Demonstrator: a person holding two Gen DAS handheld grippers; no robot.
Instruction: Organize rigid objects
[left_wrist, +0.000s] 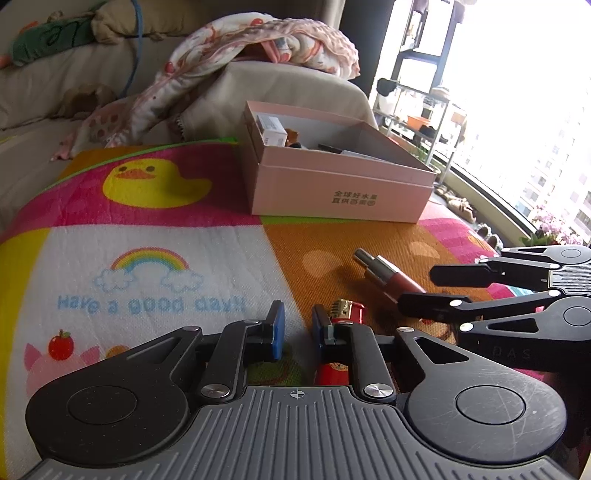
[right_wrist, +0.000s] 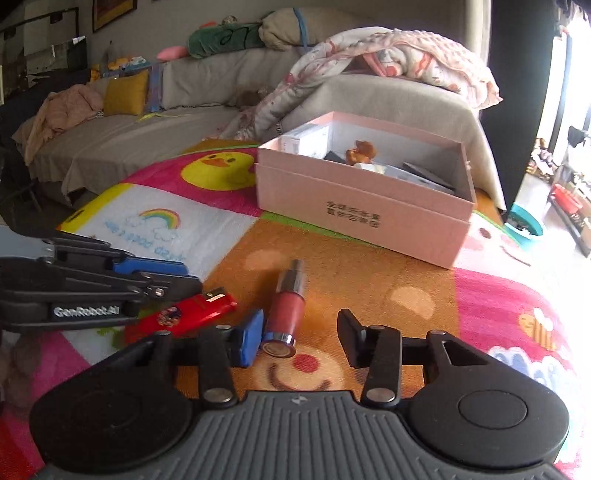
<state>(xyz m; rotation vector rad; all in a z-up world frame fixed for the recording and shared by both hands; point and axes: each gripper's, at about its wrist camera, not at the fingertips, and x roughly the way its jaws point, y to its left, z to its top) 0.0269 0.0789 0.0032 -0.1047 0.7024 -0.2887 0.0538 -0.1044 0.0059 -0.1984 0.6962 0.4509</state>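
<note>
My left gripper (left_wrist: 297, 326) sits low over the play mat (left_wrist: 155, 236), its fingers spread, with the red lighter (left_wrist: 345, 314) lying just outside the right finger rather than between them. My right gripper (right_wrist: 301, 338) has its fingers spread wide around the base of the pink lip gloss tube (right_wrist: 286, 308), not clamping it. The pink box (right_wrist: 364, 206) stands beyond, open, holding small items.
</note>
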